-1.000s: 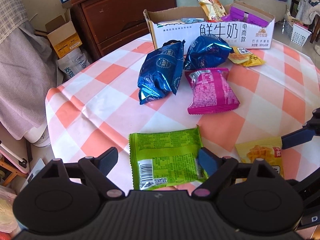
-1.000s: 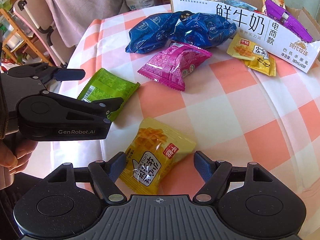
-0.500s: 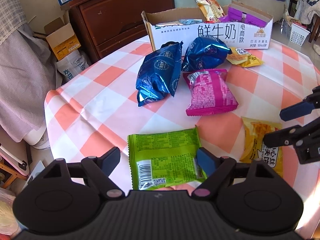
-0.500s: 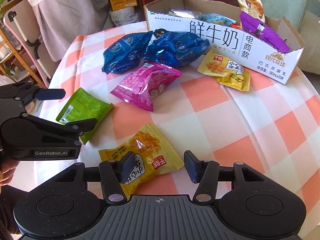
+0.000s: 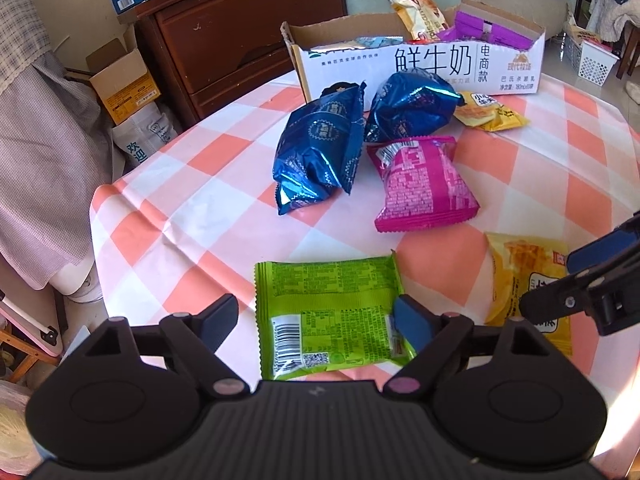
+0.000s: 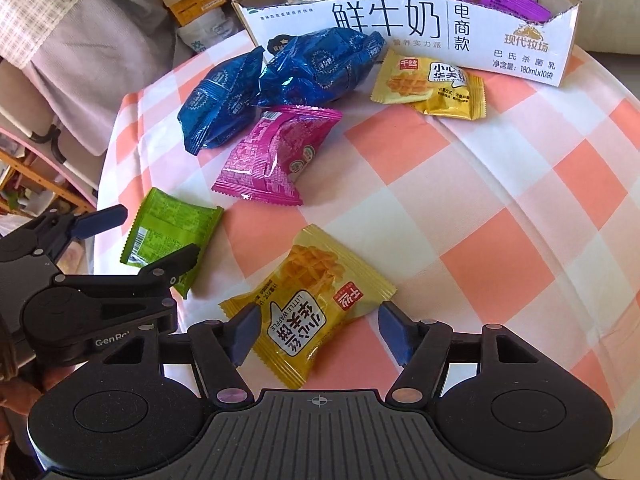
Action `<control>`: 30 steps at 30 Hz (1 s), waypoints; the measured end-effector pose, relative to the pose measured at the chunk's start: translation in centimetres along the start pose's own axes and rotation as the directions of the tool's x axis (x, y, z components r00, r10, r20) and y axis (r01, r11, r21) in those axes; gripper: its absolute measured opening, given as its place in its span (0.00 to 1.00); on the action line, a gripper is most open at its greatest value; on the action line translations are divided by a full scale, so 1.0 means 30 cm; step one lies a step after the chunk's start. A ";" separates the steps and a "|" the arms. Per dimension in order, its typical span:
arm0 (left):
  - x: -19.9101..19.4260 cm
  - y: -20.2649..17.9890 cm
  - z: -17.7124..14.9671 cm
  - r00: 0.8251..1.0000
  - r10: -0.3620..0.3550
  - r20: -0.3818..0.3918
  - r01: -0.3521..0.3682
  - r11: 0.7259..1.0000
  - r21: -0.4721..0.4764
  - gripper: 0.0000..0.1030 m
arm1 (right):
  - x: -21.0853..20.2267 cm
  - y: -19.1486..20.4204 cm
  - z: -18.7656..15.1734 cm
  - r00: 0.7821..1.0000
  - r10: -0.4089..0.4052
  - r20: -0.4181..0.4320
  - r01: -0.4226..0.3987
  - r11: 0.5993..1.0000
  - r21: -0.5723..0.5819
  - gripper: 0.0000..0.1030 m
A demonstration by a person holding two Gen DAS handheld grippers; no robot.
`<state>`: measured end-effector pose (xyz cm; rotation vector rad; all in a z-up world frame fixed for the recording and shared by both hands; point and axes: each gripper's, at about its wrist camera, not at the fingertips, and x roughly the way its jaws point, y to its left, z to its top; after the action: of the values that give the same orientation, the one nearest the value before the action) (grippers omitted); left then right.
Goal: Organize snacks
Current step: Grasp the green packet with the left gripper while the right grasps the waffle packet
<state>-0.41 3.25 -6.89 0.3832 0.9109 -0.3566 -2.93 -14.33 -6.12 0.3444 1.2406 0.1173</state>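
Observation:
My left gripper (image 5: 316, 322) is open, its fingers on either side of a green snack packet (image 5: 330, 316) lying flat on the checked table. My right gripper (image 6: 320, 330) is open around a yellow waffle packet (image 6: 310, 304). The green packet (image 6: 172, 232) and the left gripper (image 6: 132, 236) also show in the right wrist view. The yellow packet (image 5: 528, 284) and the right gripper (image 5: 568, 280) show in the left wrist view. A white cardboard box (image 5: 424, 64) at the table's far side holds several snacks. Two blue bags (image 5: 320, 148), a magenta packet (image 5: 422, 184) and a second yellow packet (image 5: 486, 110) lie before it.
The round table (image 5: 168, 208) has a pink and white checked cloth; its edge drops off at the left. A wooden dresser (image 5: 224, 28) and cardboard boxes (image 5: 120, 80) stand beyond it. A pink chair frame (image 6: 40, 152) is at the left.
My right gripper has moved forward toward the box and opened wider around the yellow packet. My left gripper has stayed open over the green packet.

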 end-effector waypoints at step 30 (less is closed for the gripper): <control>-0.018 -0.016 -0.002 0.999 -0.039 0.020 0.039 0.998 0.040 0.78 | -0.047 -0.038 0.055 0.994 -0.064 0.083 0.052 0.990 0.133 0.68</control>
<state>-0.96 2.93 -6.57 0.3980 0.8932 -0.4143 -1.94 -16.11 -4.74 0.4218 1.1734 -0.0290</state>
